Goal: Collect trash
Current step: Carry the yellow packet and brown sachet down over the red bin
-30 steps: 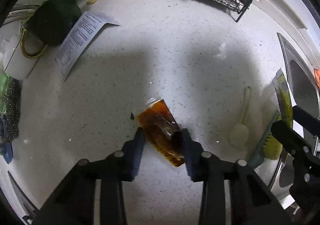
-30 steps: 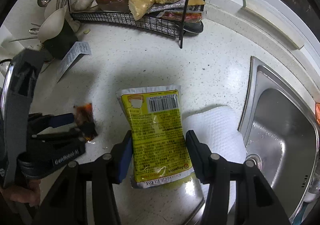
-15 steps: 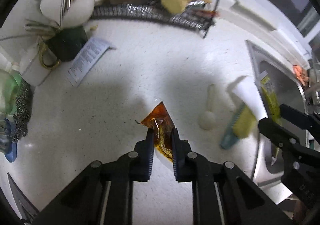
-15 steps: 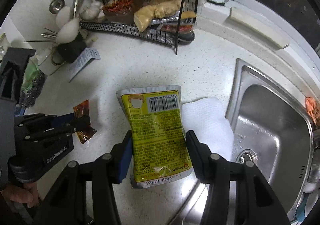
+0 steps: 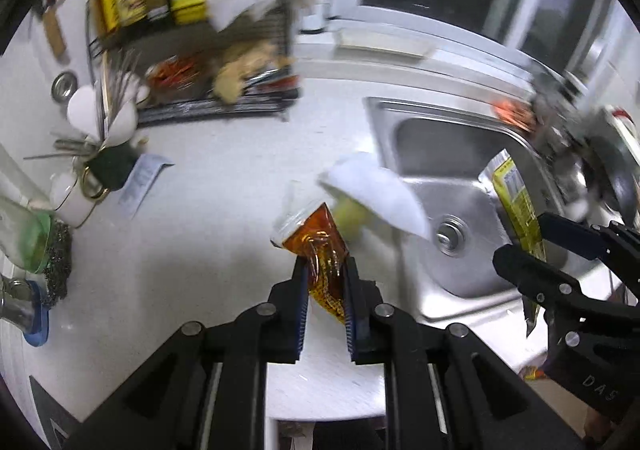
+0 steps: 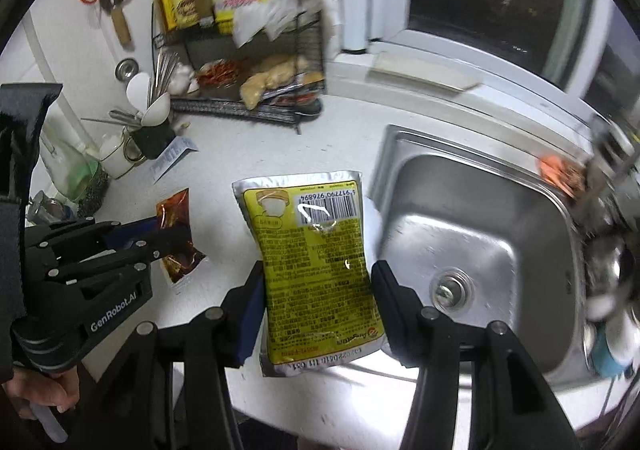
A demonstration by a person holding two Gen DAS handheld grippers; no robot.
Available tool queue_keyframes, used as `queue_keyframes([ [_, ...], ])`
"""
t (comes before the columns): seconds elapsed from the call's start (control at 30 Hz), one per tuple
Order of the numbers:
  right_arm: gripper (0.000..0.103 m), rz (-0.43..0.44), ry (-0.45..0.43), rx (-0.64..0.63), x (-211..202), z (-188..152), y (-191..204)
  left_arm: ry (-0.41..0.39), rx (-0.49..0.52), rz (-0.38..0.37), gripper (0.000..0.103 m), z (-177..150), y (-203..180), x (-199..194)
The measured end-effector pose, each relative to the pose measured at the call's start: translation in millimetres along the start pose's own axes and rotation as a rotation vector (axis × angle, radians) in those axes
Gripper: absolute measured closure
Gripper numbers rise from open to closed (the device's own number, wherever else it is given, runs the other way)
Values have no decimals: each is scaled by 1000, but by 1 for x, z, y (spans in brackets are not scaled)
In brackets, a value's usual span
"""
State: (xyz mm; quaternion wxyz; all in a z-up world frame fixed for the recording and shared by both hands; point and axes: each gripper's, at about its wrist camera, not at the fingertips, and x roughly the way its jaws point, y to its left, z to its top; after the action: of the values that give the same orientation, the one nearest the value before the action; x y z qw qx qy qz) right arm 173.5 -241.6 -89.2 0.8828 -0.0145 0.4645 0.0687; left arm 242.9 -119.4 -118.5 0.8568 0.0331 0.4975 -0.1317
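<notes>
Over white speckled countertop (image 6: 248,146) beside the steel sink (image 6: 472,218), my left gripper (image 5: 326,282) pinches an oily sauce sachet (image 5: 320,250) that may drip, while my right gripper (image 6: 318,290) clamps a slippery yellow packet (image 6: 316,250) that could slide free.

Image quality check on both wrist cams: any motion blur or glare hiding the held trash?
Left wrist: heavy motion blur on the rack and sink edge, yet the left tool and its brown sauce packet read fairly sharp. Right wrist: mostly crisp, blur only at the far right; a small glare streak crosses the barcode of the yellow packet in the right tool, print still legible.
</notes>
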Motion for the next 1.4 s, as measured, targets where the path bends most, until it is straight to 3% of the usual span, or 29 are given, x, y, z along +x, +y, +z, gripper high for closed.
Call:
queue_keyframes([
  [0.4,54,-98,-63,133,-104,-119,-58,-52,173,-80,89,-85,-130,-61],
  [0.53,54,-121,-77,183,-137,-159,-75,-32,217,-140,89,-116,-172,-77],
  [0.73,54,-144,-75,269,-163,-205,-99,25,304,-153,89,-158,-226,-87],
  [1.1,54,-143,-51,441,-167,-254,-131,102,431,-159,89,-177,-279,-75],
  [1.4,54,-184,81,517,-116,-299,-140,272,463,-218,89,-224,-293,-1],
])
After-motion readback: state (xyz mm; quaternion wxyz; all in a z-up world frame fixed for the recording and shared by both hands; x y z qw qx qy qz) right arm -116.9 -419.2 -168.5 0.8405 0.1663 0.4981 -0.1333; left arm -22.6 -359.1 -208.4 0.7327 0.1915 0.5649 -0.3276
